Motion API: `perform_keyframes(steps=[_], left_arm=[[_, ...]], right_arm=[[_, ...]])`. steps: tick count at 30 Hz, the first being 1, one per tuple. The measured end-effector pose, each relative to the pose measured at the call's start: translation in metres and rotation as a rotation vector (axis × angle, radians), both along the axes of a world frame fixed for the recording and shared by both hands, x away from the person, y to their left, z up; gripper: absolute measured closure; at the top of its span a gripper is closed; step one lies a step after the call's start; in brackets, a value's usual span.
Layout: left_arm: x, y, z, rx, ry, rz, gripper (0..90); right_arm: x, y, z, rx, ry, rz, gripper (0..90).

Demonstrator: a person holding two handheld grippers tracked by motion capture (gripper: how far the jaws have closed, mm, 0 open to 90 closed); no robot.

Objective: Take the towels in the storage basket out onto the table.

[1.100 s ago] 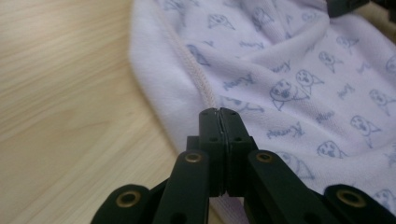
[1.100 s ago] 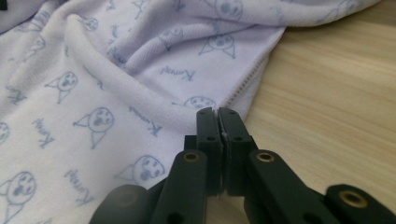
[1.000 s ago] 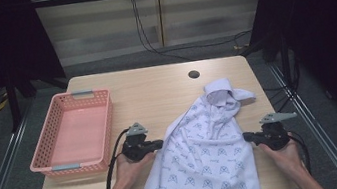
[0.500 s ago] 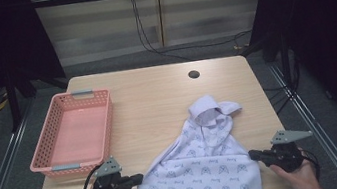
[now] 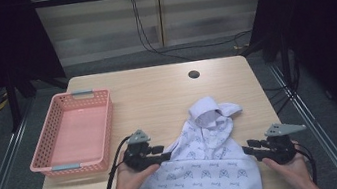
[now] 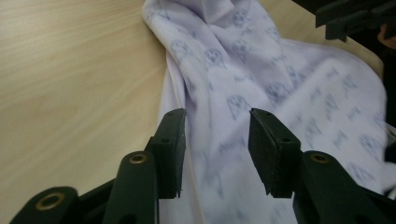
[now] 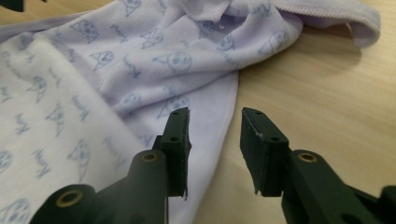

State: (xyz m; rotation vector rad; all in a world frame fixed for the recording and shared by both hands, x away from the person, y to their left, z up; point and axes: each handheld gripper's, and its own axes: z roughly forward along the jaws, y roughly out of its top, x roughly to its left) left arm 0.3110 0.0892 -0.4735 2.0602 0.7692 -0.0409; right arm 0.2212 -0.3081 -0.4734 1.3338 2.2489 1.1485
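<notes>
A pale lilac shirt with a cat print lies spread near the table's front edge, its collar end pointing away from me. My left gripper sits at the shirt's left edge. Its jaws have just been opening and stand apart over the cloth, pressing nothing. My right gripper sits at the shirt's right edge. Its jaws have also just been opening, with the hem and bare wood showing through the gap. In its own view the left gripper looks across at the other gripper.
An empty pink basket stands at the table's left side. A round cable hole sits near the far edge. The wooden table is bare beyond the shirt. Cables lie on the floor behind.
Both grippers dragged the shirt toward the front edge, then let go of it. The left gripper has moved away from me and rightward to the shirt's left edge. The shirt now lies flatter.
</notes>
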Motion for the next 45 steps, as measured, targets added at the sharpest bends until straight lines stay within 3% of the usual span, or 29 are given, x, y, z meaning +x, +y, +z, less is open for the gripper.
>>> perform_keyframes(steps=[2,3,4,6,7,9,10,13,14,16,18,20,22,23,24,25,26,28,29,30,32,34,37,39,41,42,44,45], left_arm=[[0.013,-0.016,-0.003,-0.007,0.030,-0.010,51.9],[0.016,-0.024,-0.006,0.034,0.006,-0.007,50.6],[0.020,-0.032,-0.011,0.071,0.006,0.003,49.6],[0.025,-0.039,-0.019,0.075,0.024,-0.012,49.5],[0.027,-0.041,-0.022,0.085,0.024,-0.020,56.3],[0.027,-0.040,-0.025,0.104,-0.001,-0.041,83.6],[0.026,-0.038,-0.026,0.101,0.001,-0.032,84.9],[0.022,-0.022,-0.021,0.076,0.006,-0.009,85.6],[0.019,-0.013,-0.018,0.080,0.002,0.002,85.7],[0.010,0.005,-0.013,0.078,0.002,0.025,85.7],[0.000,0.023,-0.010,0.086,0.006,0.039,85.6],[-0.013,0.041,-0.009,0.104,0.007,0.063,85.5],[-0.024,0.059,-0.009,0.059,0.033,0.069,85.5],[-0.031,0.064,-0.009,0.058,0.038,0.052,85.4],[-0.039,0.066,-0.008,0.092,0.033,0.046,85.4],[-0.047,0.067,-0.008,0.129,0.021,0.050,85.4],[-0.052,0.071,-0.010,0.125,0.036,0.041,85.2],[-0.060,0.080,-0.011,0.086,0.056,0.037,83.2],[-0.062,0.081,-0.010,0.077,0.046,0.019,80.2],[-0.062,0.079,-0.008,0.077,0.033,0.034,77.0],[-0.056,0.075,-0.002,0.045,0.016,0.051,65.5],[-0.046,0.064,0.005,0.018,-0.028,0.062,61.6],[-0.030,0.044,0.010,-0.017,-0.056,0.073,58.5],[-0.018,0.029,0.010,-0.006,-0.075,0.103,52.4],[-0.004,0.018,0.007,0.010,-0.062,0.143,48.0],[0.001,0.014,0.006,0.018,-0.067,0.156,48.5],[0.009,0.014,0.008,-0.023,-0.093,0.167,76.0],[0.013,0.015,0.012,-0.053,-0.084,0.158,84.1]], right_arm=[[0.009,0.005,-0.003,0.001,0.006,0.016,60.6],[0.013,0.008,-0.005,-0.006,0.012,0.018,59.1],[0.016,0.011,-0.008,-0.018,0.027,0.022,58.3],[0.023,0.016,-0.014,-0.026,0.045,0.038,55.8],[0.025,0.019,-0.015,-0.027,0.053,0.039,54.2],[0.030,0.024,-0.017,-0.021,0.065,0.050,50.5],[0.031,0.027,-0.017,-0.013,0.075,0.068,50.6],[0.031,0.038,-0.022,-0.095,0.072,0.092,55.8],[0.030,0.040,-0.024,-0.102,0.068,0.094,57.1],[0.028,0.041,-0.023,-0.106,0.066,0.107,76.6],[0.026,0.040,-0.023,-0.107,0.061,0.123,88.9],[0.023,0.041,-0.022,-0.126,0.075,0.130,90.0],[0.018,0.040,-0.021,-0.136,0.071,0.141,90.0],[0.014,0.038,-0.021,-0.137,0.074,0.141,90.0],[0.010,0.036,-0.020,-0.128,0.083,0.145,90.0],[0.006,0.034,-0.019,-0.152,0.087,0.128,90.0],[0.001,0.031,-0.019,-0.191,0.075,0.119,90.0],[-0.010,0.019,-0.018,-0.165,0.100,0.108,90.0],[-0.015,0.016,-0.018,-0.166,0.097,0.099,90.0],[-0.018,0.012,-0.017,-0.151,0.091,0.101,89.0],[-0.017,0.013,-0.013,-0.133,0.056,0.111,86.1],[-0.010,0.021,-0.011,-0.126,0.043,0.121,83.8],[0.001,0.033,-0.012,-0.124,0.031,0.146,80.3],[0.010,0.042,-0.012,-0.107,0.027,0.160,76.7],[0.018,0.051,-0.012,-0.100,0.012,0.172,70.2],[0.022,0.056,-0.013,-0.100,0.012,0.174,66.0],[0.032,0.065,-0.016,-0.104,0.012,0.173,60.6],[0.038,0.070,-0.018,-0.103,0.016,0.180,58.3]])
